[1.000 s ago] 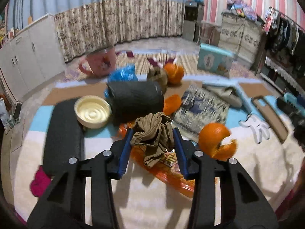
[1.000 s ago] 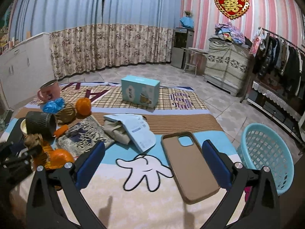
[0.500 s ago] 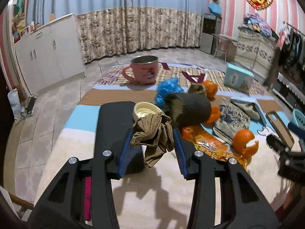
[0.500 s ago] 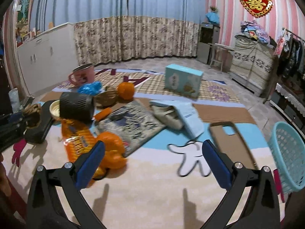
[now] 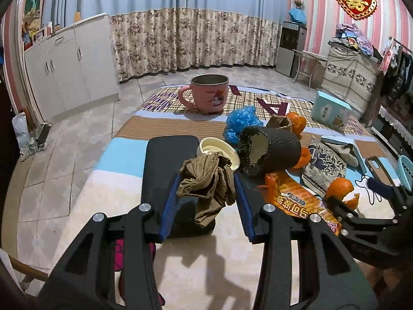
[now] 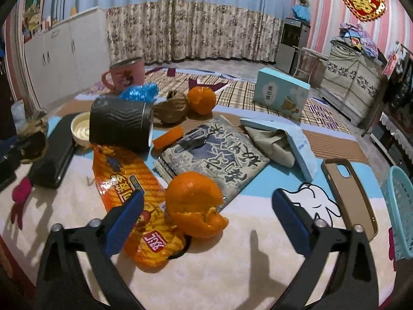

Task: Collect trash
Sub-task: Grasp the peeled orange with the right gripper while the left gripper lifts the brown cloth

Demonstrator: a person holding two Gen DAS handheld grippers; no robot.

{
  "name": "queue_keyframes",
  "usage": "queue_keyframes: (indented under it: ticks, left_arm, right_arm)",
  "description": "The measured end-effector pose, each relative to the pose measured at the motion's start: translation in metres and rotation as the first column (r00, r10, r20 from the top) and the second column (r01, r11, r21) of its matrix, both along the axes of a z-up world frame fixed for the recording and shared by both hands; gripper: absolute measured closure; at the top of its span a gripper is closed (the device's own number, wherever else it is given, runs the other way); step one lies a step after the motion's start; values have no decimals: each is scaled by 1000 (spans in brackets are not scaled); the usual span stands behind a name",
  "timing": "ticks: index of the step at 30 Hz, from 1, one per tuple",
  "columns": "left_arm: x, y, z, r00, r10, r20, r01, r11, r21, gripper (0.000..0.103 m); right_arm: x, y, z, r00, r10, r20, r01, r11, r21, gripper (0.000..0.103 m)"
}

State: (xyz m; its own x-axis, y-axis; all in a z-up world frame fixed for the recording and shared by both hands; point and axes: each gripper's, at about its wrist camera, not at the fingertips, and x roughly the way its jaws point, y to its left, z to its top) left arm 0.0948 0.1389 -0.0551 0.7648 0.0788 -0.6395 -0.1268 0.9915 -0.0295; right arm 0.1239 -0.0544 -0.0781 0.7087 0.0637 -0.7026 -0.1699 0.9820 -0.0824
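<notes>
Patterned rug on the floor carries the clutter. Crumpled brown wrapper sits pinched in the left gripper — jaws partly closed on it, above a black case. Right gripper — jaws wide but closing — straddles orange peel, pads clear, beside a snack bag.

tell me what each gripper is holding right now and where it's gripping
The left gripper holds a crumpled brown wrapper, pinched by its bunched middle. The right gripper holds nothing; its jaws are closing around the orange peel without touching it.
</notes>
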Motion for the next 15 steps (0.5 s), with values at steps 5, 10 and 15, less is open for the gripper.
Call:
queue_keyframes:
  ticks: [5,10,15]
  left_arm:
    - [0,1,0,1000,4,-1,-4,1000,-21,62]
    - [1,-6,-3,1000,-6,-6,5,1000,-13,62]
    - [0,-20,-3,1000,-25,-3,25,999,20,62]
  right_arm:
    - [7,-10,-6,997,51,-54,-47,996,80,50]
    - [4,-18,-2,996,86,-34,-80,988,131,61]
    - [-3,-44,16,998,58,17,-60,987,148,62]
